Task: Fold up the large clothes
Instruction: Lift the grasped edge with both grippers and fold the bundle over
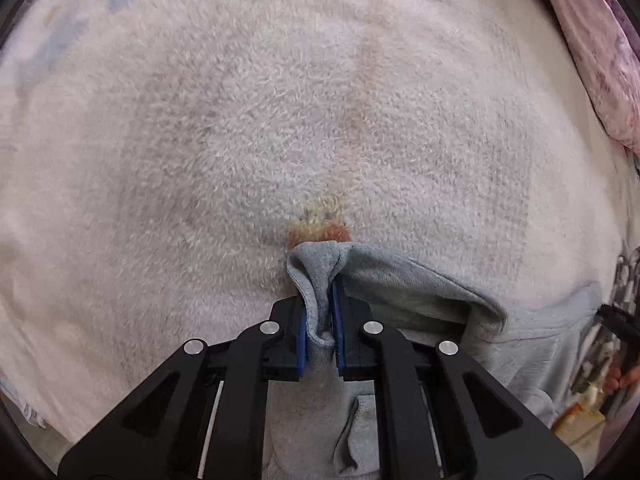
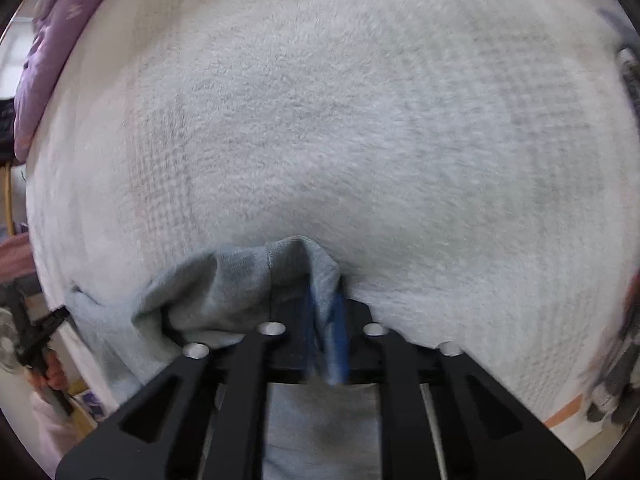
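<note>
A light grey garment [image 1: 420,292] hangs by its edge from both grippers over a fluffy white blanket [image 1: 280,120]. My left gripper [image 1: 320,300] is shut on a bunched fold of the grey cloth, which sits pinched between its blue pads [image 1: 301,332]. The cloth runs off to the right and down below the jaws. In the right wrist view the same grey garment [image 2: 224,292] bunches to the left. My right gripper [image 2: 326,312] is shut on its edge, with blurred blue pads [image 2: 340,340] showing through the fold. Both grippers point down at the blanket [image 2: 360,120].
A pink and purple patterned quilt [image 1: 592,48] lies at the upper right, seen in the right wrist view as a purple quilt [image 2: 48,52] at upper left. A small orange and yellow patch [image 1: 322,224] marks the blanket just beyond the left fingertips. Clutter [image 1: 600,380] shows past the bed edge.
</note>
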A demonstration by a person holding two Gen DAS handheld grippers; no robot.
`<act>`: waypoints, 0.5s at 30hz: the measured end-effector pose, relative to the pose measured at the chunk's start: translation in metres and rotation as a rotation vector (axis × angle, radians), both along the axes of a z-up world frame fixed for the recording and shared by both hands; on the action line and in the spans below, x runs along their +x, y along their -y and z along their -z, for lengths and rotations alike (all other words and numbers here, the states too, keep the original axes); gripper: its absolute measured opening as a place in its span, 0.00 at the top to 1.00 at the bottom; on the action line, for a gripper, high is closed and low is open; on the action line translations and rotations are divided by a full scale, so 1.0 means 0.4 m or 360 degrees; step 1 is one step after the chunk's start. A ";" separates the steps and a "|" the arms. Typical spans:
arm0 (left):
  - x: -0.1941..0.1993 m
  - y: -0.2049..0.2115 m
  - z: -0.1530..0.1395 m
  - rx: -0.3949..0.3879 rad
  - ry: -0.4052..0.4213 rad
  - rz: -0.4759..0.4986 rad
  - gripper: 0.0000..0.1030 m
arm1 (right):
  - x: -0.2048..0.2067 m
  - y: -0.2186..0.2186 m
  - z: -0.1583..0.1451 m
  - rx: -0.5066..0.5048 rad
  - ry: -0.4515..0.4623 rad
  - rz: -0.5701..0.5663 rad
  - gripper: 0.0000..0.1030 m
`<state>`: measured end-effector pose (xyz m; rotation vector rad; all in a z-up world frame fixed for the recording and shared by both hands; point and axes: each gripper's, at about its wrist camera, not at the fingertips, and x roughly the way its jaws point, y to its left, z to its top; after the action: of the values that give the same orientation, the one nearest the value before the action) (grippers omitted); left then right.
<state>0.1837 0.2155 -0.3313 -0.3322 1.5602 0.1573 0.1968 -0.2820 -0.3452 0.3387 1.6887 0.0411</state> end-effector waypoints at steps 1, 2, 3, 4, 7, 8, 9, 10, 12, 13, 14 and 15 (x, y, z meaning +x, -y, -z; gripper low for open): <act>-0.009 0.004 -0.010 0.0017 0.0022 -0.0017 0.90 | -0.007 0.001 -0.010 -0.0023 0.0020 0.0015 0.94; -0.023 0.013 -0.027 0.0037 0.0043 -0.0036 0.90 | -0.017 0.001 -0.029 -0.0073 0.0048 0.0057 0.94; -0.035 0.012 -0.050 0.0060 0.0069 -0.0044 0.90 | -0.025 0.000 -0.046 -0.0093 0.0076 0.0095 0.95; -0.042 0.013 -0.067 0.0071 0.0085 -0.0042 0.90 | -0.038 -0.003 -0.076 -0.0105 0.0122 0.0140 0.95; -0.078 0.023 -0.134 0.0082 0.0129 -0.0033 0.90 | -0.077 -0.015 -0.158 -0.0167 0.0191 0.0164 0.95; -0.090 0.027 -0.156 0.0091 0.0136 -0.0026 0.90 | -0.089 -0.020 -0.182 -0.0170 0.0211 0.0163 0.95; -0.104 0.031 -0.182 0.0097 0.0152 -0.0013 0.90 | -0.106 -0.029 -0.217 -0.0187 0.0251 0.0151 0.95; -0.099 0.037 -0.192 0.0112 0.0160 -0.0004 0.90 | -0.124 -0.037 -0.251 -0.0198 0.0285 0.0140 0.95; -0.120 0.044 -0.234 0.0130 0.0179 -0.0001 0.90 | -0.157 -0.045 -0.295 -0.0220 0.0322 0.0150 0.95; -0.110 0.061 -0.242 0.0128 0.0184 -0.0012 0.90 | -0.176 -0.044 -0.314 -0.0214 0.0330 0.0179 0.95; -0.136 0.065 -0.258 0.0120 0.0194 -0.0025 0.90 | -0.195 -0.032 -0.329 -0.0207 0.0338 0.0201 0.95; -0.154 0.061 -0.283 0.0110 0.0207 -0.0035 0.90 | -0.212 -0.024 -0.348 -0.0210 0.0350 0.0226 0.95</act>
<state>0.1222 0.1911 -0.2180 -0.2996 1.4198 0.2027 0.1119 -0.2724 -0.2059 0.3414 1.4384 -0.1332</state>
